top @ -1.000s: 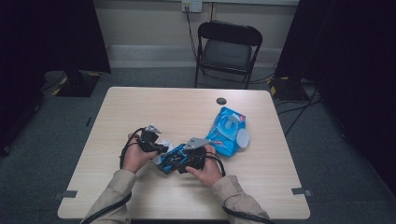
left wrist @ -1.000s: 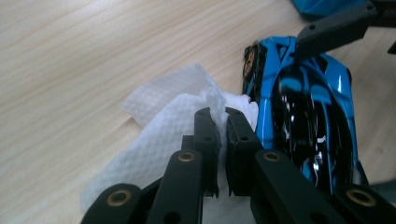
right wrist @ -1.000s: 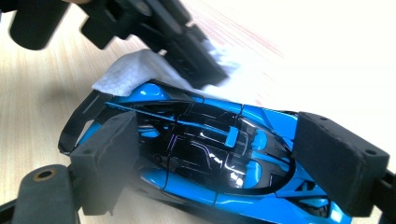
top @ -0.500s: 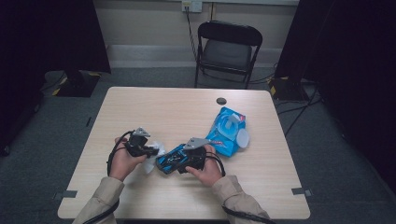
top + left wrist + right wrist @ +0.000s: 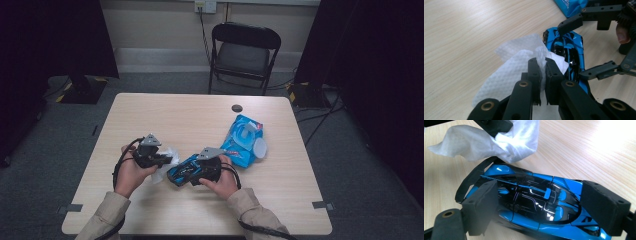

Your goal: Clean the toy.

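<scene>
Tabletop (image 5: 165,115): we see a pale wood-grain tabletop carrying everything in hand; a small dark disc (image 5: 237,108) lies near its far edge, well apart from the work

Chair (image 5: 244,54): we note a black folding chair on the floor beyond the far edge

Blue packet (image 5: 243,140): a blue wipes packet lies flat to the right of the car, its lid flap open; in the left gripper view a corner of it shows at the top

Toy car (image 5: 182,171): we find the glossy blue-and-black toy car near the front middle of the tabletop, between the two hands; in the right gripper view it lies lengthwise across the picture, roof up, its black rear wing at the left

Right hand-held gripper (image 5: 549,205): we see its two black pads clamped on the car, one at each end; the car is grasped and rests low over the wood

Left hand-held gripper (image 5: 543,75): its jaws are clenched on a fold of the white wipe, pinched between the pads; it sits just left of the car

White wipe (image 5: 509,72): a crumpled, dimpled white sheet hangs from the left jaws; its free edge meets the rear end of the car, beside the wing; we cannot tell how firmly it presses
</scene>
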`<state>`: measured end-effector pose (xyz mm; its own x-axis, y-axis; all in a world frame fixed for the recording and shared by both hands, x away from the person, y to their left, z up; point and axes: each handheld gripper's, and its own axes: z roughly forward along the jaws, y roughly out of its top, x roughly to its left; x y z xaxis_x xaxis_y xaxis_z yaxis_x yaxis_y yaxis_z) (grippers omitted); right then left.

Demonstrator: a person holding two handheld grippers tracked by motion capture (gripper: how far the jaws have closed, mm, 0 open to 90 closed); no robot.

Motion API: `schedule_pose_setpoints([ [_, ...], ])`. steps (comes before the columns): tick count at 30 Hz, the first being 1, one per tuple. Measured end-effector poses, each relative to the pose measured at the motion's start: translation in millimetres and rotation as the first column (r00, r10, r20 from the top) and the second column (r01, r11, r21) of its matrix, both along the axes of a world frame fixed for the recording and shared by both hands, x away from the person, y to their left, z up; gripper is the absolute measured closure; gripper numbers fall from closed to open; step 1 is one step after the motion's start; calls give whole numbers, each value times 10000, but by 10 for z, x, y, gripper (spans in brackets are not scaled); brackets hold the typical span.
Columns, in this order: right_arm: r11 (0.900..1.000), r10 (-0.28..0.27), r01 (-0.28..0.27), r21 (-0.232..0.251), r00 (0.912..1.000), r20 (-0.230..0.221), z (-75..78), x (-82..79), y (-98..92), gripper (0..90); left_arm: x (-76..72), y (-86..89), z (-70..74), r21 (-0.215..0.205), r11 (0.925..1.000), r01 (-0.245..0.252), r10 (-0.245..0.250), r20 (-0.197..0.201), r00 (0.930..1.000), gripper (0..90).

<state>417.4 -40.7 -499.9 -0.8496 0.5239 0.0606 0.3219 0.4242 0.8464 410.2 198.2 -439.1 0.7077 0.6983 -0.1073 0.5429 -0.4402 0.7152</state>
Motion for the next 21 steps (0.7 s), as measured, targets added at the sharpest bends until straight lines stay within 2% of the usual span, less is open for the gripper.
schedule_pose_setpoints([
  [6, 9992, 337, -341, -229, 9993, -189, 86, -4, -61, 158, -18, -63, 66, 78, 9998, 206, -207, 134, 9997, 845],
  [8, 9984, 489, -491, -275, 9988, -91, 142, -11, -123, 158, -21, -78, 84, 135, 9995, 286, -289, 187, 9994, 845],
  [12, 9942, 783, -784, -731, 9969, -41, 240, -21, -296, 161, -48, -214, 175, -58, 9980, 626, -623, 415, 9972, 845],
  [15, 9934, 764, -755, -860, 9970, 76, 290, -34, -444, 174, -60, -341, 230, -151, 9954, 941, -932, 535, 9942, 845],
  [17, 9936, 773, -773, -821, 9970, -32, 318, -47, -540, 182, -70, -431, 260, -190, 9935, 1121, -1107, 625, 9919, 845],
  [21, 9919, 677, -674, -1072, 9977, -6, 342, -92, -733, 199, -91, -637, 303, -408, 9871, 1549, -1517, 727, 9858, 845],
])
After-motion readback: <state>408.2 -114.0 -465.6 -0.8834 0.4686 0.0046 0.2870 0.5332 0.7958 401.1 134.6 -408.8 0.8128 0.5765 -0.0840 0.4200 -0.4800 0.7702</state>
